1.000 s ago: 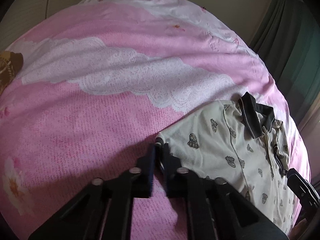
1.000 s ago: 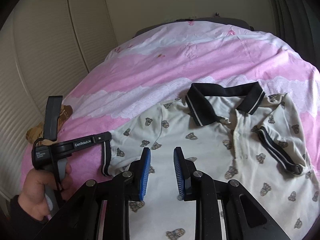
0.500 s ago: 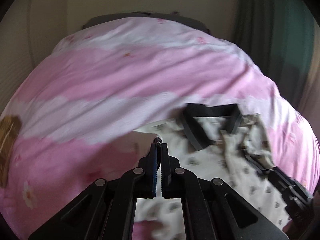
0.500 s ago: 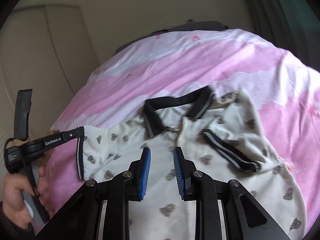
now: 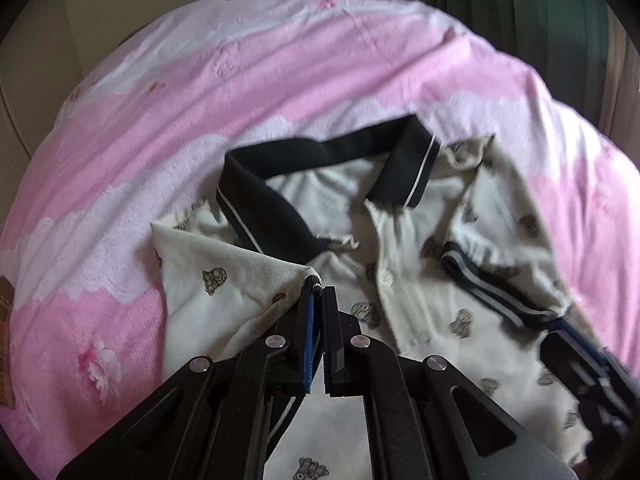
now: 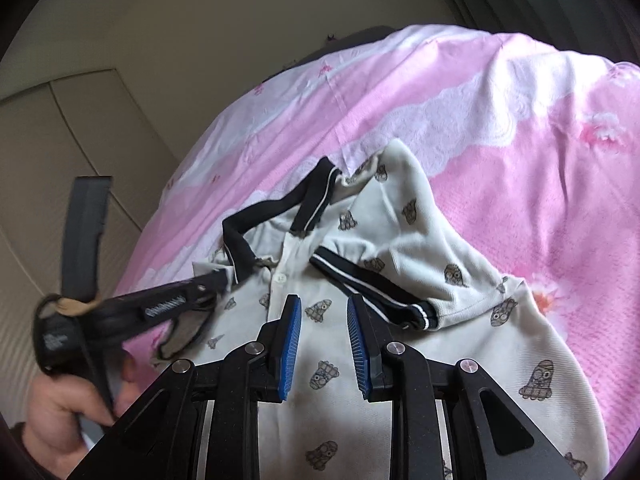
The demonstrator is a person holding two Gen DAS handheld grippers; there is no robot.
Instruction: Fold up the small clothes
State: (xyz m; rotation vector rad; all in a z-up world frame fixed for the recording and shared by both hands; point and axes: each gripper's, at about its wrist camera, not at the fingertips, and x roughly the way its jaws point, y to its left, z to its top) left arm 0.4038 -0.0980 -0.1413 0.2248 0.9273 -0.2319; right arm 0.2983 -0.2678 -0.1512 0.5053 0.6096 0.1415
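A cream polo shirt (image 5: 416,312) with small printed figures and a black collar (image 5: 280,208) lies face up on the pink bedspread (image 5: 160,120). My left gripper (image 5: 318,292) is shut on the cuff of the shirt's left sleeve (image 5: 224,276) and holds it lifted over the chest, near the collar. In the right wrist view the left gripper (image 6: 218,280) reaches in from the left, held by a hand (image 6: 60,408). My right gripper (image 6: 324,308) hovers open above the shirt's (image 6: 400,248) front, just short of the other sleeve's striped cuff (image 6: 372,288), with nothing between its fingers.
Beige wardrobe doors (image 6: 60,140) stand left of the bed, and a green curtain (image 5: 540,20) hangs behind it at the right. A brown object (image 5: 5,320) lies at the bedspread's left edge. Pink bedspread (image 6: 520,160) stretches beyond the shirt.
My left gripper has carried the sleeve from the shirt's outer left side inward over the chest. My right gripper has rolled and shifted over the shirt, still open.
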